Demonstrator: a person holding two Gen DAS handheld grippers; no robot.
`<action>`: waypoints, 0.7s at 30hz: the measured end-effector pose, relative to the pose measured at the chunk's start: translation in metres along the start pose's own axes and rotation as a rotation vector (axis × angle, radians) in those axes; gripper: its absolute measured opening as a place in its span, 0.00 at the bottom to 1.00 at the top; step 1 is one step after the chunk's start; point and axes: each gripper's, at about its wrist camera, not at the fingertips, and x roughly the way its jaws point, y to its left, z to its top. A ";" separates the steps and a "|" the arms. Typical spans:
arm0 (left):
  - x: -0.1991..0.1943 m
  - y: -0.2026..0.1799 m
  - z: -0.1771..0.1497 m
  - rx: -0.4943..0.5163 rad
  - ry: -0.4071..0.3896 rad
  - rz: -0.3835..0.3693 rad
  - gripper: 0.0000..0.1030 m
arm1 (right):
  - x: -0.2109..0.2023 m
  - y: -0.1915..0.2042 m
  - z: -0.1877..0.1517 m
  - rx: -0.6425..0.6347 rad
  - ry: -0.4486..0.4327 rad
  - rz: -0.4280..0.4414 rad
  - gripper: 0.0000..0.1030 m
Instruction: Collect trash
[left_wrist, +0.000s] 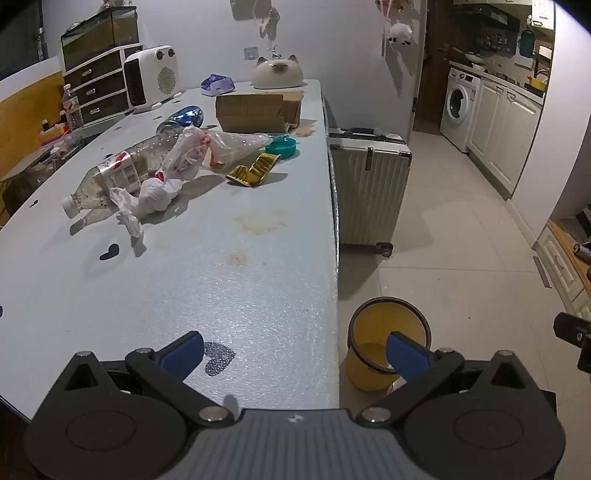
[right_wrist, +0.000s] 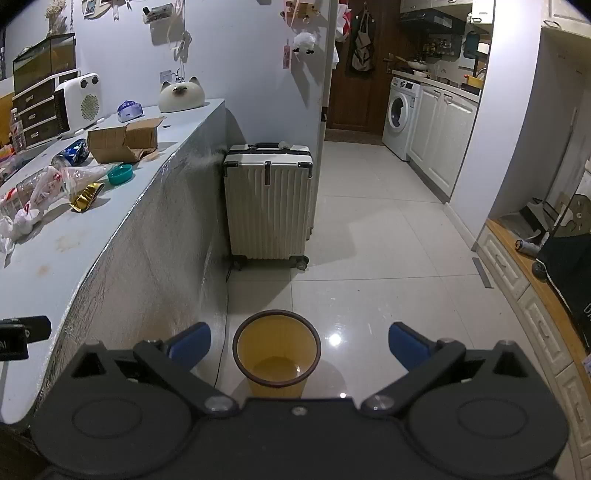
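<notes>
On the table (left_wrist: 221, 280), the trash lies in a cluster toward the far left: an empty plastic bottle (left_wrist: 110, 177) on its side, a crumpled white tissue (left_wrist: 151, 195) touching it, a plastic bag (left_wrist: 199, 147), then a gold wrapper (left_wrist: 255, 170) and a teal lid (left_wrist: 281, 146) nearer the right edge. The left gripper (left_wrist: 295, 354) hangs over the table's near right corner, fingers spread wide, grasping nothing. The yellow bin (right_wrist: 277, 354) stands on the floor just beside the table's right side. The right gripper (right_wrist: 299, 345) hovers above it, fingers released and empty.
</notes>
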 end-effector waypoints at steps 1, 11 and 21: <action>0.000 0.000 0.000 0.000 0.000 0.000 1.00 | 0.000 0.000 0.000 0.000 -0.001 0.000 1.00; 0.000 0.000 0.000 0.002 -0.002 0.002 1.00 | -0.001 -0.001 0.000 -0.002 0.001 -0.002 1.00; 0.000 0.000 0.000 0.001 -0.004 0.002 1.00 | -0.001 -0.001 0.001 -0.002 0.001 -0.002 1.00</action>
